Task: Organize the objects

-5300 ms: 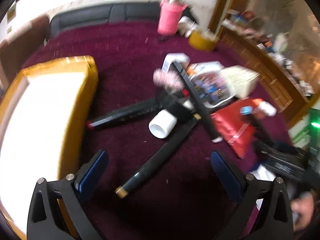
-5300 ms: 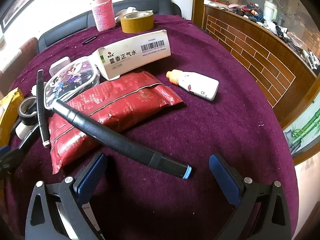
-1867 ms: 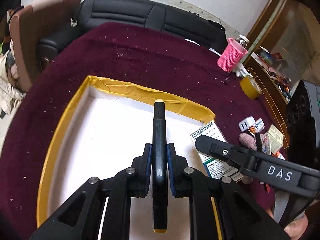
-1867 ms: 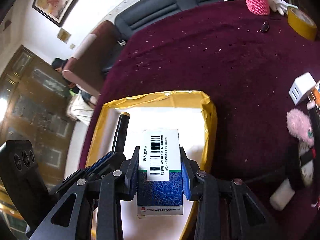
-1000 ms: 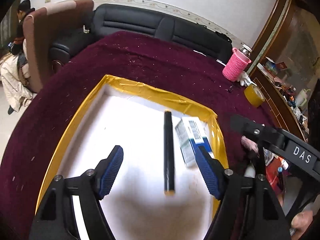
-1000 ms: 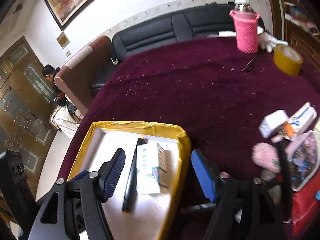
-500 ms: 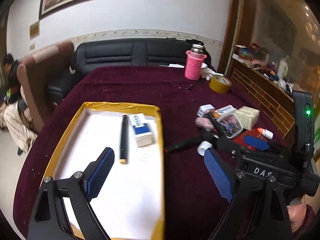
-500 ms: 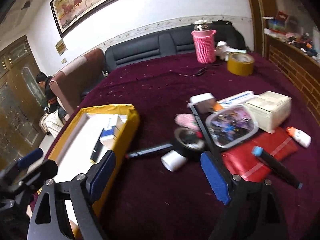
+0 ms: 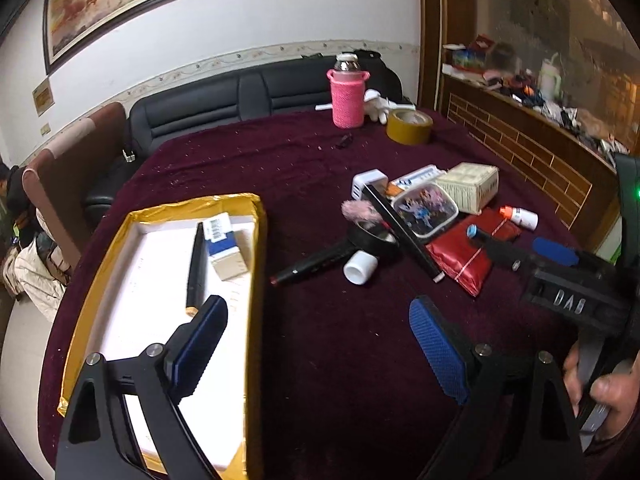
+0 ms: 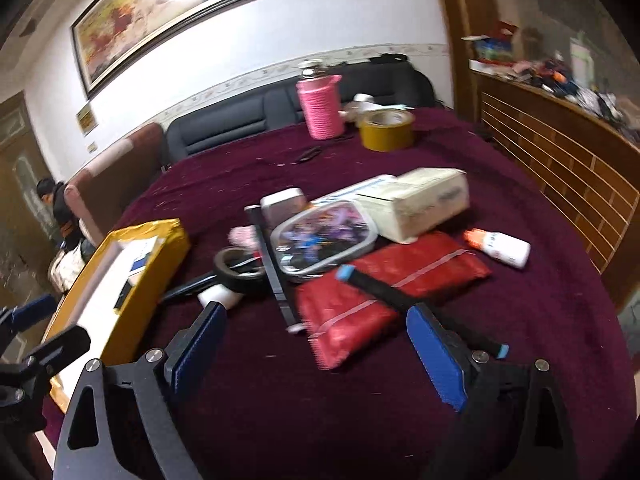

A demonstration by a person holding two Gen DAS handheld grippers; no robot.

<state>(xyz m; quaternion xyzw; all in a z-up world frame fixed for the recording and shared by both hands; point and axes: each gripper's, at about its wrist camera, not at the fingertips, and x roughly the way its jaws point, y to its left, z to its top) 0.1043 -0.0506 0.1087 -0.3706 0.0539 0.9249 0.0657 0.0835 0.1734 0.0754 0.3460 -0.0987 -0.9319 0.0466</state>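
Note:
A yellow-edged white tray [image 9: 256,240] lies at the left of the maroon table and holds a black marker [image 9: 195,264] and a blue-and-white box [image 9: 222,245]. My left gripper [image 9: 316,348] is open and empty, above the tray's right edge. My right gripper [image 10: 316,344] is open and empty, above a pile: a red packet [image 10: 384,280], a black marker with blue caps [image 10: 400,292], a clear printed case [image 10: 324,236], a black tape roll [image 10: 240,266] and a white cylinder [image 10: 220,296]. The tray also shows in the right wrist view [image 10: 156,280].
A cream box [image 10: 424,200], a small white bottle with orange cap [image 10: 500,248], a white adapter [image 9: 368,182] and a pink pom-pom [image 9: 356,212] lie by the pile. A pink-sleeved bottle [image 9: 347,96] and yellow tape roll [image 9: 409,127] stand far back. A brick-patterned counter [image 9: 520,148] runs along the right.
Both grippers have let go of the marker and box in the tray, drawn back and swung right towards the pile. Both views have risen and tilted further over the table.

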